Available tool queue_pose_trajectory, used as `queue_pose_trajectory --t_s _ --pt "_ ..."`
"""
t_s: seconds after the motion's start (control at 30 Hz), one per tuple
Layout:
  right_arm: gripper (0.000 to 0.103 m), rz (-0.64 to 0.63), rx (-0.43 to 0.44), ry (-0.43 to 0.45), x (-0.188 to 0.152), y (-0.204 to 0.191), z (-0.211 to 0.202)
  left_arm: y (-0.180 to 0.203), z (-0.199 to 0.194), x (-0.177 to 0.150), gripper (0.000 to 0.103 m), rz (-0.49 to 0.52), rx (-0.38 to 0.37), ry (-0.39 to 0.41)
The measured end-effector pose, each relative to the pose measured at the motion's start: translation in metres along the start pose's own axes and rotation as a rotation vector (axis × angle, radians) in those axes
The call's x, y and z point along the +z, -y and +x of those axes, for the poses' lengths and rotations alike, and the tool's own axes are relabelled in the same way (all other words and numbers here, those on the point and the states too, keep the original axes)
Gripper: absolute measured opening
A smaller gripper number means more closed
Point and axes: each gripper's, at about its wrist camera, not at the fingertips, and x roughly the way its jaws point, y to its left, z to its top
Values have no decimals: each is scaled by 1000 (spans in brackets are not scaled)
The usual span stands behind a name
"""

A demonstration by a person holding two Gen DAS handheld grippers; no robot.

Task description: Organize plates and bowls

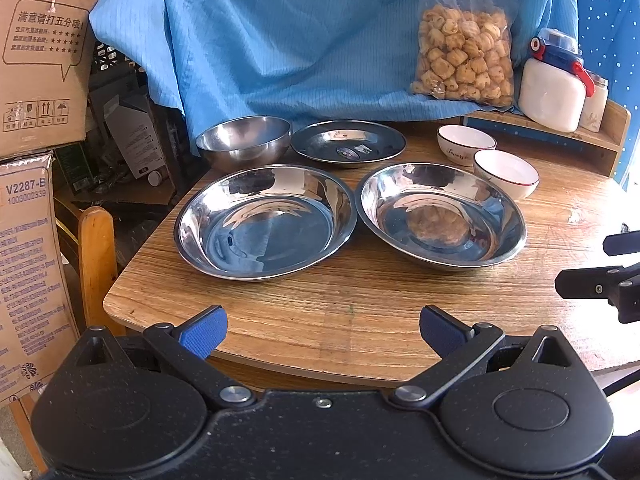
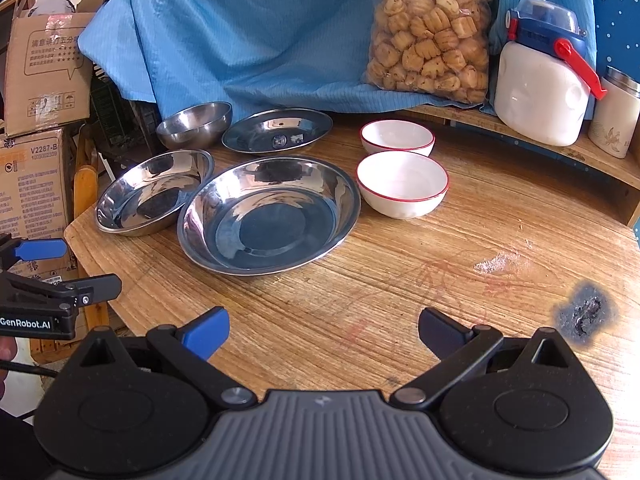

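Observation:
On the wooden table (image 1: 360, 304) lie two large steel plates, one on the left (image 1: 264, 220) (image 2: 152, 192) and one on the right (image 1: 440, 216) (image 2: 272, 216). Behind them are a smaller steel plate (image 1: 348, 142) (image 2: 278, 130) and a steel bowl (image 1: 244, 142) (image 2: 195, 124). Two white bowls with red rims stand to the right, one nearer (image 1: 506, 172) (image 2: 401, 184) and one farther (image 1: 466, 144) (image 2: 397, 138). My left gripper (image 1: 323, 330) is open and empty above the table's front edge. My right gripper (image 2: 323, 330) is open and empty, over bare wood.
A blue cloth (image 1: 300, 40) hangs behind the table. A bag of snacks (image 1: 464, 56), a white bottle (image 1: 554, 88) and a cup (image 2: 616, 120) stand on a raised shelf at the back right. Cardboard boxes (image 1: 36, 80) stack to the left. A burn mark (image 2: 584, 314) marks the table.

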Motion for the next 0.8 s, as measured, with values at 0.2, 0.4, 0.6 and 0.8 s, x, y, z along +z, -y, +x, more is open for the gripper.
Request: queue_pose_trajectory --t_s 0.2,0.4,0.6,0.8 --pt "103 2 4 -6 1 3 2 2 1 1 102 3 1 -5" --pt "103 4 5 -10 1 3 3 3 3 1 102 3 1 -7" --pt "103 7 7 -16 1 2 4 2 3 0 102 1 -1 -13" --pt "103 6 7 -16 1 3 5 2 4 0 102 -1 -2 -16"
